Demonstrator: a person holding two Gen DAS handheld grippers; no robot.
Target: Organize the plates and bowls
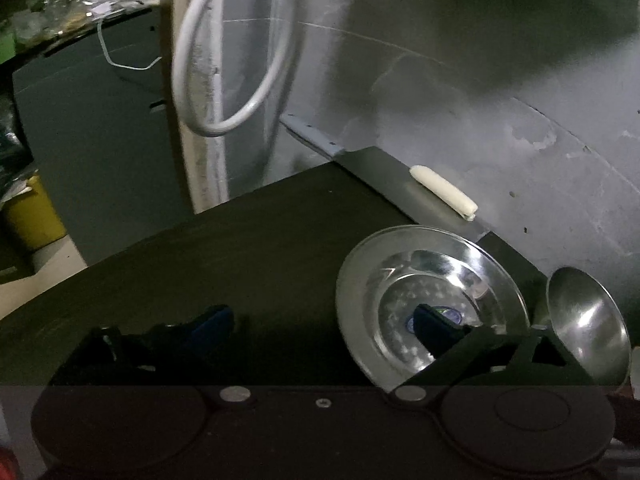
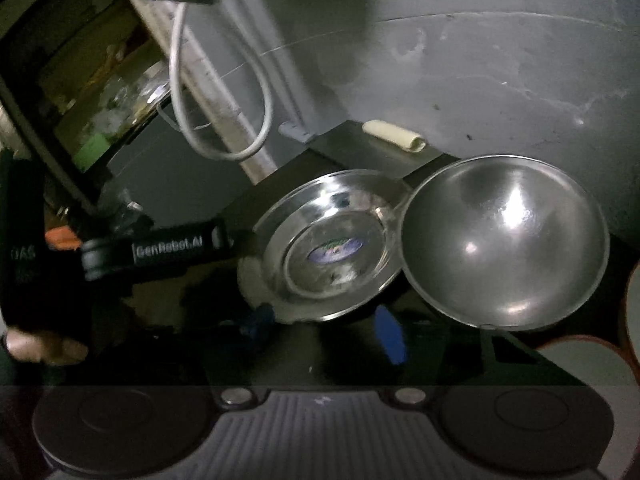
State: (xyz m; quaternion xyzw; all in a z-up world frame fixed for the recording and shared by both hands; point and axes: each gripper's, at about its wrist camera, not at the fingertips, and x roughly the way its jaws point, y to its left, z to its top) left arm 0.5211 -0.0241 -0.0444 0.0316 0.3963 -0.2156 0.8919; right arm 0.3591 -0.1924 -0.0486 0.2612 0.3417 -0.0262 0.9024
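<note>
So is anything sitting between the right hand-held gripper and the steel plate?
Nothing visible: only bare dark tabletop separates the right hand-held gripper from the steel plate. The steel bowl sits beside it, to the right.

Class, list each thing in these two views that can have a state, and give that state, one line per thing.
steel plate: empty, sticker at its centre, on the dark table
steel bowl: empty, tilted, rim meeting the plate's
left gripper: jaws open, holding nothing
right gripper: jaws open, holding nothing
white cable: hanging in a loop
</note>
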